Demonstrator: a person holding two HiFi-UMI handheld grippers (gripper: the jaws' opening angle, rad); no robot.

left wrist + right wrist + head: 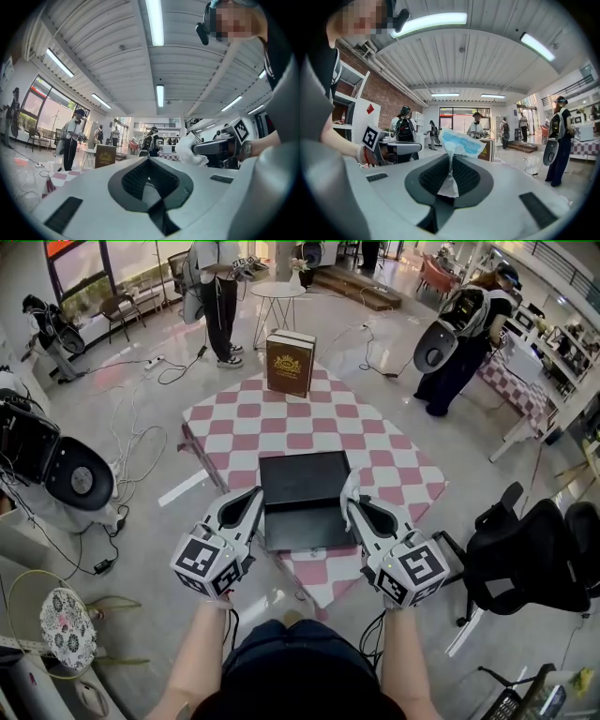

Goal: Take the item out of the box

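Note:
A flat black box (305, 482) lies open on the pink and white checkered table (281, 423), just ahead of both grippers. My right gripper (351, 505) hovers over the box's right edge, shut on a thin white and blue packet (351, 487). In the right gripper view the packet (459, 142) stands up from between the pads of the right gripper (451, 161). At the box's left edge my left gripper (255, 495) is shut with nothing in it. The left gripper view shows the left gripper (149, 161) closed and the packet (191, 150) off to the right.
A brown printed box (290, 362) stands upright at the table's far edge. A black office chair (534, 559) is at the right. Cables (131, 437) run over the floor at the left. People (217, 296) stand beyond the table, near a small white round table (277, 292).

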